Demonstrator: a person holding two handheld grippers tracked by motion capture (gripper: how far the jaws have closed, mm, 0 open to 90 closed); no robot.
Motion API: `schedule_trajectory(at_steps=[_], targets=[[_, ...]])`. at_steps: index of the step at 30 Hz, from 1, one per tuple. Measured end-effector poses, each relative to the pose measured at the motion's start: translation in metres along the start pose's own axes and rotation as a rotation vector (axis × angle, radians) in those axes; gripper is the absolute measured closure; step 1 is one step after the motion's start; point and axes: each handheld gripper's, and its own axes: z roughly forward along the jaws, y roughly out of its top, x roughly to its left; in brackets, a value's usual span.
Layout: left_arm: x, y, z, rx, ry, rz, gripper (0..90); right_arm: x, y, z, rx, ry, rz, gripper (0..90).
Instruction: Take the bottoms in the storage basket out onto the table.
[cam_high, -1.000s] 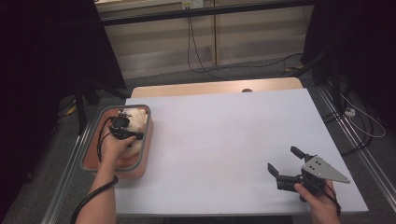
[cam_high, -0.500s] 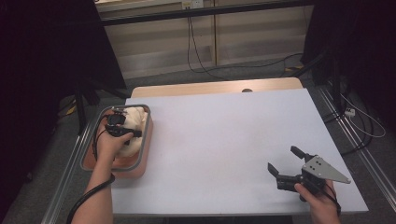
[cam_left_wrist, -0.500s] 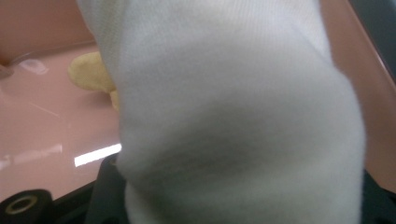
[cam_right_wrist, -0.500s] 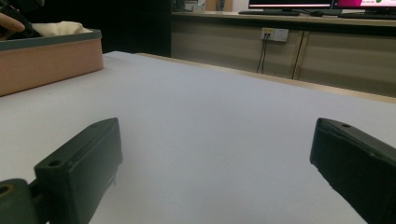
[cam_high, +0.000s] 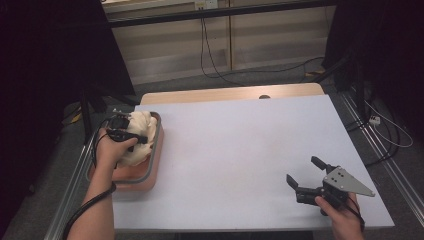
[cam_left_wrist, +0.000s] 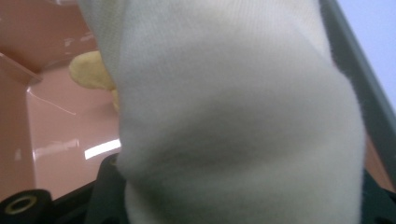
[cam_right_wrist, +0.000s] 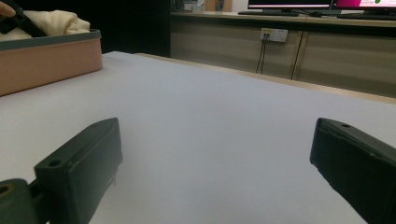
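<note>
My left gripper (cam_high: 131, 136) is down in the pink tub (cam_high: 156, 150) that sits at the left edge of the table (cam_high: 240, 150), and its jaws are closed tight on a fold of the cream cloth (cam_high: 137, 125) heaped inside. In the left gripper view that cloth (cam_left_wrist: 233, 116) bulges up between my jaws and covers most of what I see, its fine knit surface pressed close to the camera, with the glossy pink floor of the tub (cam_left_wrist: 60, 135) and a yellowish lump (cam_left_wrist: 91, 70) of something soft lying on it off to one side. The cloth is partly inside the tub, bunched against its far end near the table's left edge. My right gripper (cam_high: 307, 180) rests low over the table near the front right corner, well apart from the tub, and its jaws stand wide with nothing between them. In the right gripper view I look between those two black jaws across the bare white table (cam_right_wrist: 210, 140) toward the tub (cam_right_wrist: 51, 60), where the cream cloth (cam_right_wrist: 51, 21) rises above its grey rim.
</note>
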Motion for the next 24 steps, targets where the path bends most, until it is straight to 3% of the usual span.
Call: schedule_trajectory(at_steps=[9, 21, 24], targets=[[-0.003, 0.011, -0.02, -0.009, -0.003, 0.026, 46.1, 0.0, 0.0, 0.0, 0.0, 0.001, 0.0, 2.0], [-0.007, 0.027, -0.051, -0.036, -0.009, 0.014, 46.0, 0.0, 0.0, 0.0, -0.001, 0.002, -0.001, 2.0], [-0.009, 0.031, -0.057, -0.022, -0.001, 0.031, 46.0, 0.0, 0.0, 0.0, -0.001, 0.001, -0.001, 2.0]])
